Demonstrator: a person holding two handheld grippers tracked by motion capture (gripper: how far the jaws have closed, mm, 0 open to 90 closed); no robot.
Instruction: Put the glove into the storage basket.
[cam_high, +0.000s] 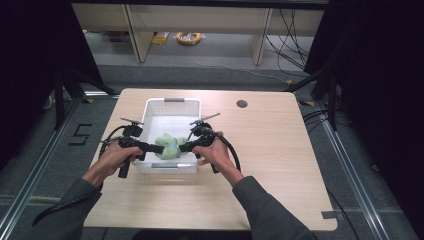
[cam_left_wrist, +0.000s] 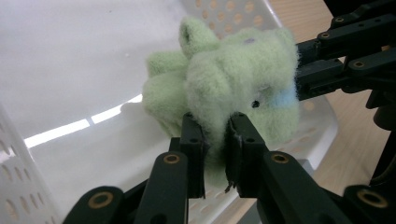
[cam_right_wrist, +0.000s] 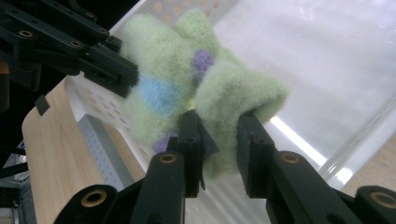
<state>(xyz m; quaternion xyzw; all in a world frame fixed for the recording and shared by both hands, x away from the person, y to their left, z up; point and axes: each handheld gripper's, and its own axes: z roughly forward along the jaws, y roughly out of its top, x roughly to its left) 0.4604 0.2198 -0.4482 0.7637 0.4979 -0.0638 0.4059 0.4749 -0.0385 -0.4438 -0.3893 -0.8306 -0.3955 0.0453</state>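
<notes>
From the high view, your left tongs (cam_high: 154, 148) and right tongs (cam_high: 183, 147) meet over the near half of the white basket (cam_high: 172, 105), which sits on the table (cam_high: 280, 165) toward its left side, nearer the far edge than the near one. Between the 2 tools hangs a fuzzy green cloth (cam_high: 168, 145), inside the basket close to its near wall, with your left hand (cam_high: 114, 157) and right hand (cam_high: 212, 152) just outside the basket's 2 side walls. In the left gripper view, your left tongs (cam_left_wrist: 215, 140) are pressed onto a fold of the green cloth (cam_left_wrist: 233, 74), the fabric squeezed in the narrow gap between the 2 black jaws; a small blue patch shows on the cloth's right side, and the right tongs (cam_left_wrist: 299, 74) bite it from the right, above the basket (cam_left_wrist: 70, 56) floor. In the right gripper view, your right tongs (cam_right_wrist: 219, 135) are likewise pinching a thick fold of the cloth (cam_right_wrist: 173, 70), which shows a blue patch and a purple spot; the left tongs (cam_right_wrist: 133, 77) grip it from the left, over the basket's (cam_right_wrist: 327, 56) perforated wall.
</notes>
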